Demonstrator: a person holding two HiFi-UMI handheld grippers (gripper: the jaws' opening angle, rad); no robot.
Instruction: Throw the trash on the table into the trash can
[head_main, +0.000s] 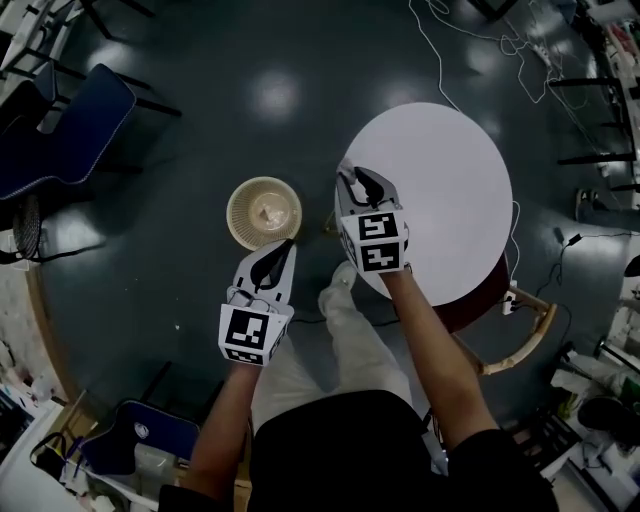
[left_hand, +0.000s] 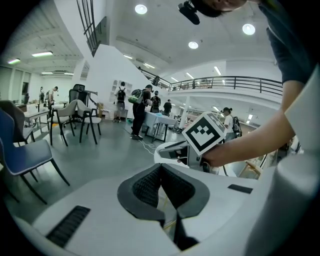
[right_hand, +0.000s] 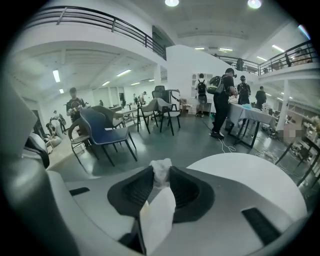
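In the head view a round white table (head_main: 450, 190) stands on the right and a cream basket-like trash can (head_main: 264, 212) stands on the floor to its left. My right gripper (head_main: 350, 173) hangs over the table's left edge, shut on a crumpled white piece of paper (right_hand: 159, 207) that fills the gap between its pads in the right gripper view. The left gripper (head_main: 287, 244) is lower left, its tips at the can's near right rim. Its pads (left_hand: 150, 187) meet with nothing between them. The right gripper's marker cube (left_hand: 204, 132) shows in the left gripper view.
Blue chairs stand at the upper left (head_main: 70, 130) and lower left (head_main: 150, 435). A wooden chair (head_main: 520, 335) sits under the table's near right side. White cables (head_main: 470, 50) trail over the dark floor beyond the table. My own leg (head_main: 350, 320) is between can and table.
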